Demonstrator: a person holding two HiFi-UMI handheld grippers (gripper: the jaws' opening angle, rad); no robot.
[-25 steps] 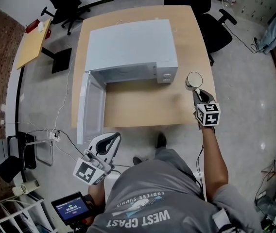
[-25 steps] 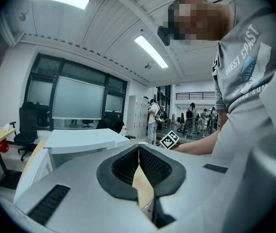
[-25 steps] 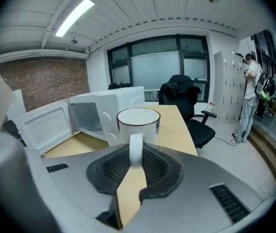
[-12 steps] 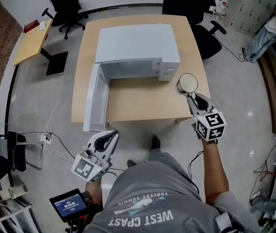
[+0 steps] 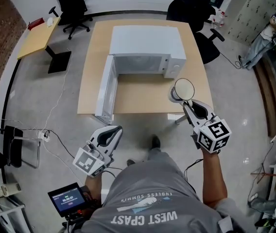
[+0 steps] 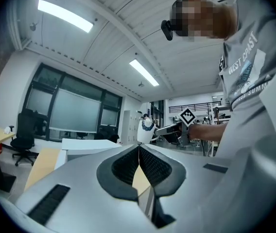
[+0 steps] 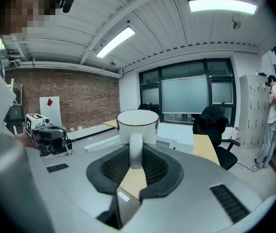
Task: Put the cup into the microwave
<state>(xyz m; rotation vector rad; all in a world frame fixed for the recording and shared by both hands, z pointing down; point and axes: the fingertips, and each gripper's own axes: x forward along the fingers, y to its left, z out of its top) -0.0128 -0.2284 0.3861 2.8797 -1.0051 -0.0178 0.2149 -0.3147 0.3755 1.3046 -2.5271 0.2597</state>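
Note:
A white cup (image 5: 183, 89) with a dark rim hangs upright over the front right of the wooden table (image 5: 138, 101), before the control side of the white microwave (image 5: 147, 42). My right gripper (image 5: 187, 102) is shut on the cup's handle. In the right gripper view the handle (image 7: 135, 149) stands between the pads and the cup (image 7: 137, 124) rises above them. The microwave door (image 5: 106, 89) is swung open to the left, showing the cavity (image 5: 140, 64). My left gripper (image 5: 111, 132) is shut and empty, off the table's front edge; its pads meet in the left gripper view (image 6: 139, 155).
Office chairs (image 5: 196, 8) stand behind the table, and a small side table (image 5: 36, 35) at the far left. A screen device (image 5: 67, 198) is at the lower left, with cables (image 5: 50, 125) on the floor. A person (image 5: 267, 35) stands at the far right.
The right gripper has carried the cup upward and toward the table's front, away from the right edge. The left gripper has drifted sideways below the front edge, still shut.

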